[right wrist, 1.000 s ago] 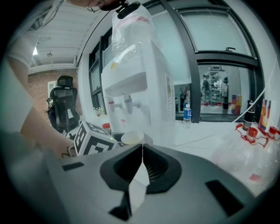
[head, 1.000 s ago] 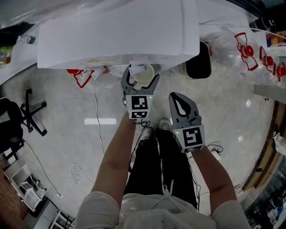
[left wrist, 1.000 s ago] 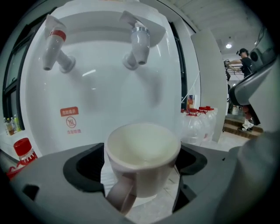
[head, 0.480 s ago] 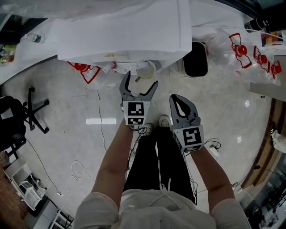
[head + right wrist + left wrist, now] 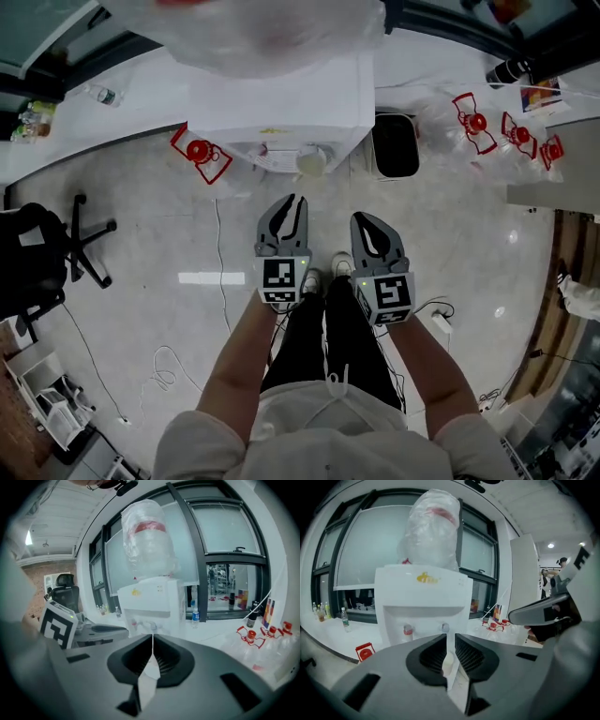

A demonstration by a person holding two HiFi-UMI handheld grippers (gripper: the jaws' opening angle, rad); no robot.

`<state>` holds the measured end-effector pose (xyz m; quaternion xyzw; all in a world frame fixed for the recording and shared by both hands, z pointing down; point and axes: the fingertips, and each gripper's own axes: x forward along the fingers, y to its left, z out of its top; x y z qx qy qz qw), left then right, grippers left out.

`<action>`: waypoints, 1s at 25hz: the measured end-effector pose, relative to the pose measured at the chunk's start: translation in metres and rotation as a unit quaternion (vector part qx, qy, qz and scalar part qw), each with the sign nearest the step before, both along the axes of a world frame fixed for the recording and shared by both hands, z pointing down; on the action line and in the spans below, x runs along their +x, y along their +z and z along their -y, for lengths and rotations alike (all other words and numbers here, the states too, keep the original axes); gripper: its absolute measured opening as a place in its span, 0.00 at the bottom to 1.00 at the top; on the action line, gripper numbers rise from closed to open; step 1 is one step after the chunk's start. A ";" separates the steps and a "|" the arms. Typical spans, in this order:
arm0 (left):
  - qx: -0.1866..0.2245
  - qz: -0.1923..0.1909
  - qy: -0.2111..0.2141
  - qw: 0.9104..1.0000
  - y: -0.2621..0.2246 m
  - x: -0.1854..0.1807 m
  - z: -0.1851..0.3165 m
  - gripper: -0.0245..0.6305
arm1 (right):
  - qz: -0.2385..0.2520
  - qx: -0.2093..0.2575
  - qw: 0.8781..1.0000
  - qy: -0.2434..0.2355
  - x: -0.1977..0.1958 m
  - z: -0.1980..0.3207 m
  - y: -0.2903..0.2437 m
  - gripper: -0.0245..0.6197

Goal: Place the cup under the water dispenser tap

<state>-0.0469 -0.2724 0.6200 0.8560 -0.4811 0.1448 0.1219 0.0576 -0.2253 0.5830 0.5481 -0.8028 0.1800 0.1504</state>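
Note:
The pale paper cup [image 5: 312, 161] stands in the recess of the white water dispenser [image 5: 281, 94], under its taps, with nothing touching it. My left gripper [image 5: 298, 200] hangs well back from it over the floor. Its jaws are closing to a thin slit, and nothing is between them. In the left gripper view the cup [image 5: 449, 663] shows through that slit below the blue tap [image 5: 445, 628]. My right gripper [image 5: 362, 218] is beside the left one, shut and empty. The right gripper view shows the dispenser [image 5: 154, 603] ahead and the left gripper [image 5: 101, 631] at the left.
A plastic-wrapped bottle [image 5: 272, 28] tops the dispenser. A black bin [image 5: 396, 145] stands to its right and a red-handled bag [image 5: 199, 155] to its left. More red-handled clear bags [image 5: 487, 127] lie at the right. An office chair [image 5: 80, 239] and floor cables [image 5: 220, 281] are at the left.
The left jaws, open around the cup a second ago, drew back from it and closed. Both grippers pulled back from the dispenser and rose. The cup stayed in the recess.

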 end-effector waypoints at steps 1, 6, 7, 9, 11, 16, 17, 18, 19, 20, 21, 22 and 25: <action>0.007 0.002 0.002 1.000 -0.013 -0.002 -0.004 0.14 | 0.001 0.002 1.000 0.004 -0.001 -0.002 -0.009 0.08; 0.019 -0.006 0.009 1.000 -0.074 -0.015 -0.028 0.08 | 0.011 0.026 0.999 0.016 -0.011 -0.010 -0.060 0.08; 0.022 -0.007 0.013 1.000 -0.087 -0.017 -0.034 0.07 | 0.014 0.035 0.999 0.018 -0.013 -0.011 -0.073 0.08; 0.033 -0.008 0.021 0.999 -0.114 -0.019 -0.046 0.07 | 0.017 0.051 0.998 0.026 -0.015 -0.016 -0.097 0.08; 0.046 -0.015 0.028 0.998 -0.143 -0.018 -0.056 0.07 | 0.016 0.063 0.997 0.032 -0.014 -0.022 -0.120 0.08; 0.081 -0.040 0.030 0.995 -0.212 -0.021 -0.068 0.07 | 0.008 0.084 0.996 0.036 -0.015 -0.035 -0.170 0.08; 0.091 -0.043 0.032 0.994 -0.226 -0.021 -0.068 0.07 | 0.009 0.091 0.995 0.038 -0.015 -0.036 -0.179 0.08; 0.104 -0.047 0.034 0.993 -0.240 -0.022 -0.069 0.07 | 0.011 0.099 0.994 0.041 -0.015 -0.037 -0.189 0.08; 0.118 -0.052 0.037 0.991 -0.255 -0.022 -0.069 0.07 | 0.016 0.105 0.993 0.043 -0.015 -0.038 -0.197 0.08; 0.130 -0.057 0.039 0.989 -0.268 -0.023 -0.069 0.07 | 0.019 0.112 0.993 0.045 -0.015 -0.039 -0.206 0.08; 0.141 -0.061 0.040 0.987 -0.281 -0.024 -0.070 0.07 | 0.020 0.119 0.992 0.045 -0.016 -0.040 -0.214 0.08; 0.150 -0.064 0.041 0.986 -0.292 -0.025 -0.070 0.07 | 0.018 0.126 0.991 0.044 -0.016 -0.040 -0.222 0.08; 0.175 -0.066 0.043 0.981 -0.320 -0.028 -0.074 0.07 | 0.009 0.140 0.989 0.045 -0.017 -0.043 -0.242 0.08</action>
